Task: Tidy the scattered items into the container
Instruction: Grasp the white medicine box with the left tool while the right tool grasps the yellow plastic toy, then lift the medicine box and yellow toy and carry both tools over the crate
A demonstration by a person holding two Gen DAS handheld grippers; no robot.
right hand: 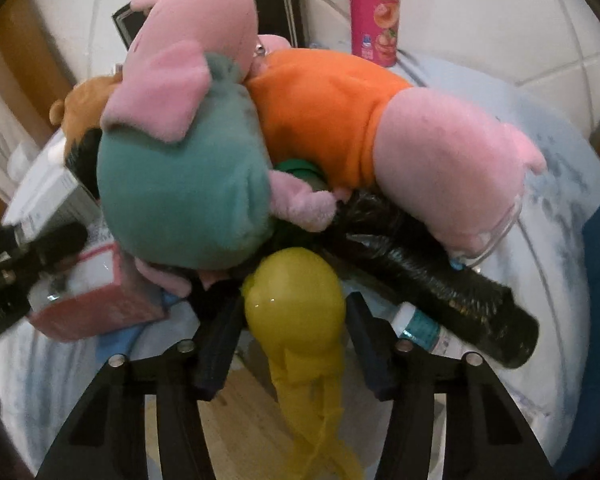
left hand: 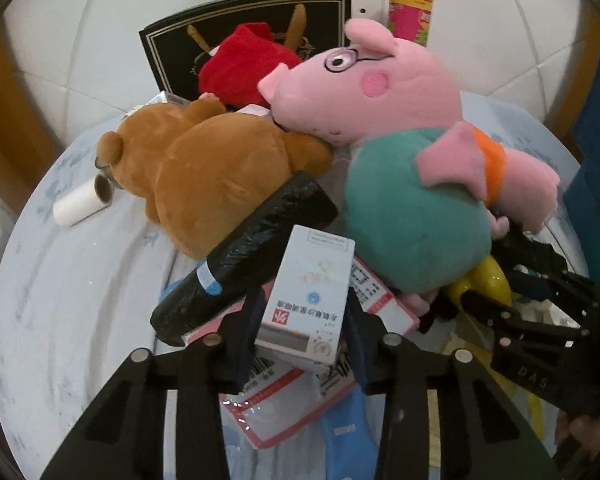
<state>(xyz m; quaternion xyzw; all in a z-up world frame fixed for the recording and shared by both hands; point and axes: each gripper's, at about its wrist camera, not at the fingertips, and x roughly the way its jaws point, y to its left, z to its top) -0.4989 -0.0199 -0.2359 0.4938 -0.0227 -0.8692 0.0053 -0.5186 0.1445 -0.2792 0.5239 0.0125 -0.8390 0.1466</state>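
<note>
The round pale worktop (left hand: pixel 80 300) carries a heap of scattered things, and no container can be told apart in either view. Largest on it is the pink pig plush in a teal dress (left hand: pixel 400 152), lying across the middle with its head toward the black framed board (left hand: pixel 172 52) at the back. Beside it, touching its snout, lies the brown teddy bear (left hand: pixel 204 176), and a red plush (left hand: pixel 244 68) sits behind the bear. A second pig plush in orange (right hand: pixel 332 120) leans on the teal one's far side. A black wrapped roll (left hand: pixel 244 256) lies tilted under the bear's edge, and another black roll (right hand: pixel 440 280) runs under the orange pig. A pink crisp tube (right hand: pixel 376 12) stands upright at the back. A small white paper roll (left hand: pixel 82 204) lies alone near the left rim.

The left tool (left hand: pixel 300 320) is clenched on a white medicine box (left hand: pixel 308 292), its fingers (left hand: pixel 252 332) pressing both narrow sides, above a red-edged flat packet (left hand: pixel 284 412). The right tool (right hand: pixel 292 312) straddles a yellow balloon-like ball (right hand: pixel 296 292); its fingers (right hand: pixel 220 340) flank it, but whether they press on it I cannot tell.
</note>
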